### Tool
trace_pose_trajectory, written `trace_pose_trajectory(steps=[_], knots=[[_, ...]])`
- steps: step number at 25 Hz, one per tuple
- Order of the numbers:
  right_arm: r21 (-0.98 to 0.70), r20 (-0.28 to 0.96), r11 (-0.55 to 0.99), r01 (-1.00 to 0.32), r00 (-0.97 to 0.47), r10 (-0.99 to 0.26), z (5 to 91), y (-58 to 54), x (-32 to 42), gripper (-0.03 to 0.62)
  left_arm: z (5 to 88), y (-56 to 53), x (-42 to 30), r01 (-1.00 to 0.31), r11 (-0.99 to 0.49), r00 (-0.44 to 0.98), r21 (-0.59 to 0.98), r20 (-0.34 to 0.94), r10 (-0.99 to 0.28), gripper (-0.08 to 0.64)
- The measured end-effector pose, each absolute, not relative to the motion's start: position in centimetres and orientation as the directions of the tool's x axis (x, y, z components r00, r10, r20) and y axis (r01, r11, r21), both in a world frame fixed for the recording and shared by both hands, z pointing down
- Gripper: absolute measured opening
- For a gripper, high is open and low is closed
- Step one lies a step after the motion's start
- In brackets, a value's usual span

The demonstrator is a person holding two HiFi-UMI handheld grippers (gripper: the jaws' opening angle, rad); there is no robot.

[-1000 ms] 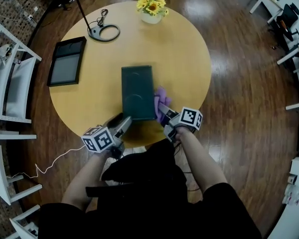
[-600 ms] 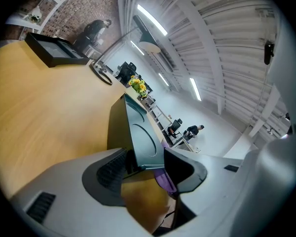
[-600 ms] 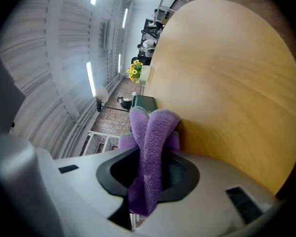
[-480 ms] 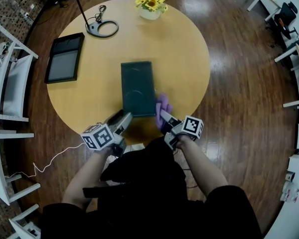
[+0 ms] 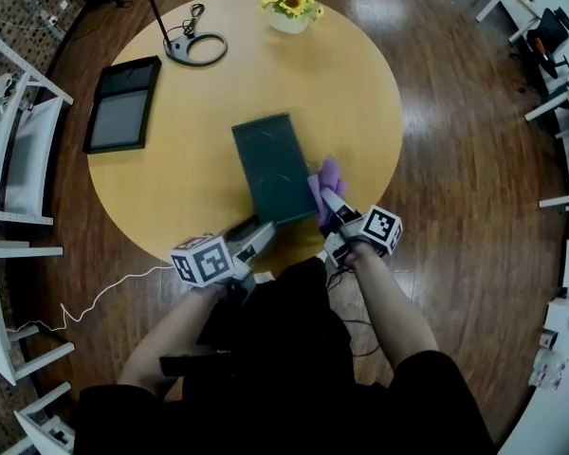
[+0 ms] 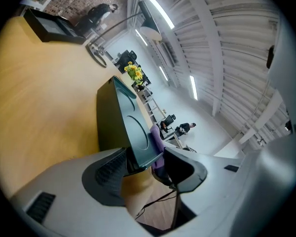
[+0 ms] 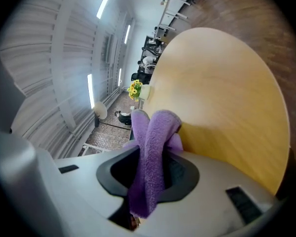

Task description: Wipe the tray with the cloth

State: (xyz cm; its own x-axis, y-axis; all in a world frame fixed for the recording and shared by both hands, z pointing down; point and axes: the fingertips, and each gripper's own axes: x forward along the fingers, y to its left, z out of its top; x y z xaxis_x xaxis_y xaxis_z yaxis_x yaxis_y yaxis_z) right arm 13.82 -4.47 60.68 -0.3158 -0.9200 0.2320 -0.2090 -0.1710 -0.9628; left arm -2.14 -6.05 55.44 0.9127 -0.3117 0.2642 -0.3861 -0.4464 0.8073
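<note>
A dark green rectangular tray (image 5: 273, 164) lies askew near the middle of the round wooden table (image 5: 190, 188). My left gripper (image 5: 258, 230) is at its near corner. In the left gripper view that corner of the tray (image 6: 130, 127) sits between the wide jaws of the left gripper (image 6: 145, 164), which close on it. My right gripper (image 5: 330, 207) is shut on a bunched purple cloth (image 5: 328, 176), which touches the tray's right edge near the front. In the right gripper view the cloth (image 7: 153, 137) fills the gap of the right gripper (image 7: 148, 167) and hides the tray.
A black framed panel (image 5: 123, 102) lies at the table's left. A lamp base with a cable (image 5: 197, 53) and a pot of yellow flowers (image 5: 289, 8) stand at the far side. White chairs (image 5: 19, 150) stand left of the table. A white cable (image 5: 95, 301) runs over the floor.
The tray's near end has swung to the right, so it now lies askew. Both grippers moved right with it, and the cloth slid further along the tray's right edge.
</note>
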Motion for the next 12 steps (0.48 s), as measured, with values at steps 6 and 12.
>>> trace_pose_trajectory(steps=[6,12], knots=[[-0.932,0.286,-0.207,-0.299,-0.248,-0.926,60.6,-5.0,18.4,0.091,55.5,-4.3,1.9,-0.338,-0.394,0.934,0.855,0.251,-0.255,0.219],[-0.899,0.299,-0.269,-0.346,-0.035,-0.954,59.9,-5.6,24.0,0.091,55.3,-4.0,6.8,-0.293,-0.363,0.951,0.885,0.231,-0.205,0.218]])
